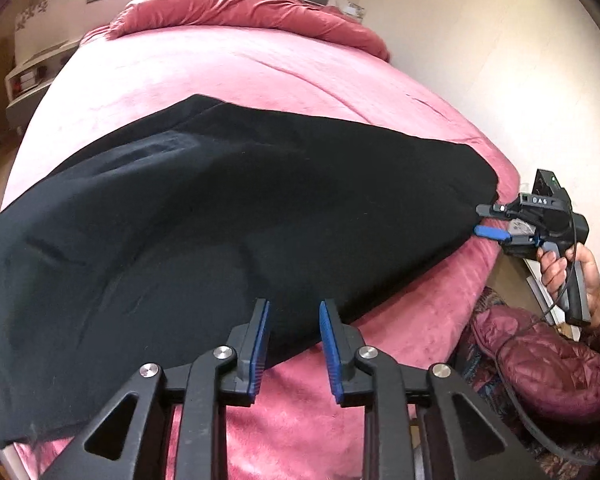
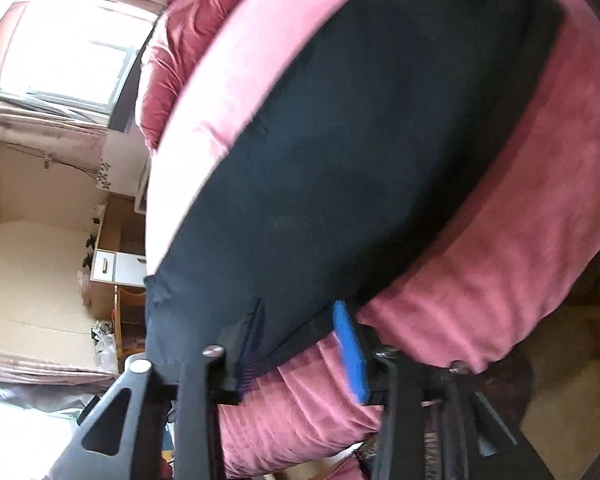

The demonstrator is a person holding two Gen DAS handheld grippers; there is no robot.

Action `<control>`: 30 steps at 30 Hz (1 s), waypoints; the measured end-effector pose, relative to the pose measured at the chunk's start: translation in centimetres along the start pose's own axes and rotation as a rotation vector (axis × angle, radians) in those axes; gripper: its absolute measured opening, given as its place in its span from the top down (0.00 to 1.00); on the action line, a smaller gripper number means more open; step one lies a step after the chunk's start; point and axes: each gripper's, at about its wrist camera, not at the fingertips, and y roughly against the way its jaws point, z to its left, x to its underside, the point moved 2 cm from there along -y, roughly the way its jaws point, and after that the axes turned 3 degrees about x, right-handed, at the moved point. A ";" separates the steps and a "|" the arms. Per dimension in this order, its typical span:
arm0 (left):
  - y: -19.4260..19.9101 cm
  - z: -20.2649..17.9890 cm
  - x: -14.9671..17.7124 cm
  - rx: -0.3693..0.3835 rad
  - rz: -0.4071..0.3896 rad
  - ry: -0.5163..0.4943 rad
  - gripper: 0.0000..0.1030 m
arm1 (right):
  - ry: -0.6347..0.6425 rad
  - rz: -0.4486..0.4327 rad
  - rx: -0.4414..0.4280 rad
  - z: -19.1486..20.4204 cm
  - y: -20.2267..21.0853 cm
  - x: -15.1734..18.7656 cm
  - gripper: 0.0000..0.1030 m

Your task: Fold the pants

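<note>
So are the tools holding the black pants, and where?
The left tool is open, holding nothing. The right tool looks open around one end edge of the black pants; a real grip cannot be told.

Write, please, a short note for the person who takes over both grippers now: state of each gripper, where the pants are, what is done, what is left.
Left gripper: open, holding nothing, just above the near edge of the pants.
Right gripper: open, its fingers either side of the end of the pants at the bed's side edge; not clamped.
Pants: black, spread lengthwise across the pink bed, a few wrinkles.
Done: pants laid out. Whether the legs are already stacked, I cannot tell.
Left: probably close on the fabric, then fold end to end.
</note>
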 end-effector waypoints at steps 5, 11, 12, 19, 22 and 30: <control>0.7 0.8 -0.1 -0.059 -0.041 0.050 0.71 | 0.003 -0.006 0.025 0.6 -1.7 -0.2 0.72; 3.5 2.7 -0.3 -0.081 -0.115 0.114 0.71 | 0.128 -0.043 0.100 2.6 -0.4 0.1 0.94; 3.7 2.8 -0.3 -0.086 -0.119 0.119 0.71 | 0.131 -0.039 0.109 2.7 -0.4 0.3 0.94; 1.4 3.4 -0.5 -0.153 -0.046 0.116 0.70 | 0.060 0.006 0.087 0.2 -1.8 0.1 0.91; 0.5 3.2 -0.4 -0.160 -0.027 0.112 0.70 | 0.064 -0.023 0.078 -0.1 -0.4 -0.5 0.82; -0.1 2.3 -1.0 -0.146 -0.025 0.089 0.69 | -0.101 -0.364 0.220 -5.3 8.5 -7.7 0.80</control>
